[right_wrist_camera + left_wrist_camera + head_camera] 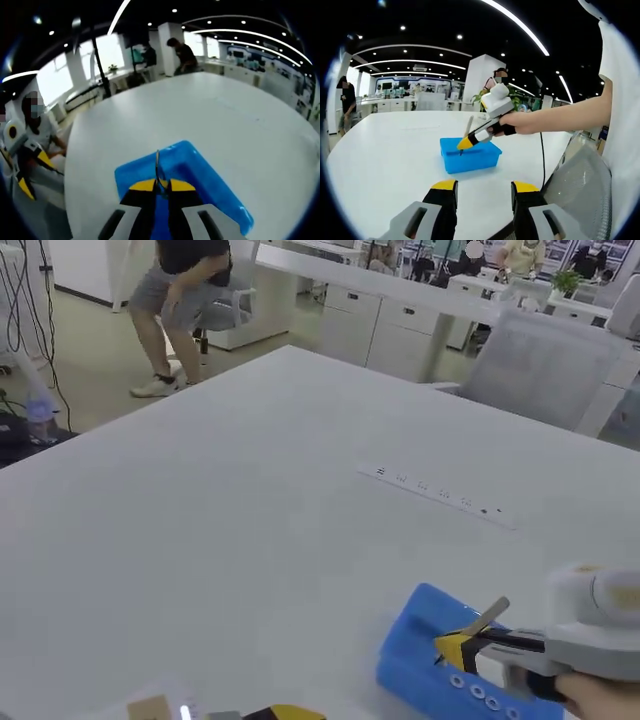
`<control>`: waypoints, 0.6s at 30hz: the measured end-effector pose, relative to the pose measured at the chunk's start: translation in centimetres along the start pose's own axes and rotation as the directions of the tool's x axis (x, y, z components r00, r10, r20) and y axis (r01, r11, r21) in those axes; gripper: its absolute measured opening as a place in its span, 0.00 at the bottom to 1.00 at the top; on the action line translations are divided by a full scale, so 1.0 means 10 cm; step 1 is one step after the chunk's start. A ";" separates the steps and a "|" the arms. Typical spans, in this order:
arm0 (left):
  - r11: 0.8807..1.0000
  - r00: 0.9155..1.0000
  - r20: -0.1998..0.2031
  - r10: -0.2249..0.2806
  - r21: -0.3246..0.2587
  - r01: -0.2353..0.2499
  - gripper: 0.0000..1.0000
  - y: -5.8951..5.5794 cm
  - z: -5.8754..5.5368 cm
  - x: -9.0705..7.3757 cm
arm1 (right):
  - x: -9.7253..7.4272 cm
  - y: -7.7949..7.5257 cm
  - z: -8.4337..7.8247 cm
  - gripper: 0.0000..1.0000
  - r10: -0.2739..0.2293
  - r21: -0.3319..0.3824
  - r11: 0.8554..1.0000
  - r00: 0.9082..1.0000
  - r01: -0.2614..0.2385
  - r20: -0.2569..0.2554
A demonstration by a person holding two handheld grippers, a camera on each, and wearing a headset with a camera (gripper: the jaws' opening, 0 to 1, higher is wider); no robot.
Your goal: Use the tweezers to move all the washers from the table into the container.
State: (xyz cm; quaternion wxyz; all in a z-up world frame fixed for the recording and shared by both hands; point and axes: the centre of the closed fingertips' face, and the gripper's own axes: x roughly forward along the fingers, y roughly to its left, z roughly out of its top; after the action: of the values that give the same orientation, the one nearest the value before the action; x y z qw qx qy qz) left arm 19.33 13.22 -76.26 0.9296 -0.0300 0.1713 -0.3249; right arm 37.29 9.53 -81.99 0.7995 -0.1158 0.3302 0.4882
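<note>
As right gripper pinches tweezers, container beneath

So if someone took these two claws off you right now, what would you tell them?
Right claw: shut on the tweezers, tips over the blue container.
Left claw: open, empty, over the table, facing the container.
Done: small rings, likely washers, lie along the container's near side.
Left: check the table for loose washers; I cannot tell if any remain.
</note>
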 end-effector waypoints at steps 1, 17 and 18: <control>1.000 1.000 0.000 0.000 0.000 0.000 0.41 0.00 0.00 0.00 | 0.02 0.00 -0.01 0.05 0.001 -0.003 1.000 1.000 -0.001 -0.005; 1.000 1.000 -0.007 -0.010 0.016 0.010 0.38 -0.02 -0.01 0.00 | 0.11 -0.01 -0.10 0.05 0.002 -0.038 0.999 0.999 -0.003 -0.039; 1.000 1.000 -0.008 -0.014 0.014 0.014 0.37 -0.03 -0.01 0.00 | 0.10 0.00 -0.10 0.05 0.004 -0.040 0.999 0.999 -0.006 -0.044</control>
State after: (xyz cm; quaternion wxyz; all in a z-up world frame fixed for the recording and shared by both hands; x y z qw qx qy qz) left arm 19.13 13.03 -76.35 0.9269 -0.0232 0.1724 -0.3326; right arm 37.19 9.73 -83.42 0.7882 -0.1419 0.3382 0.4941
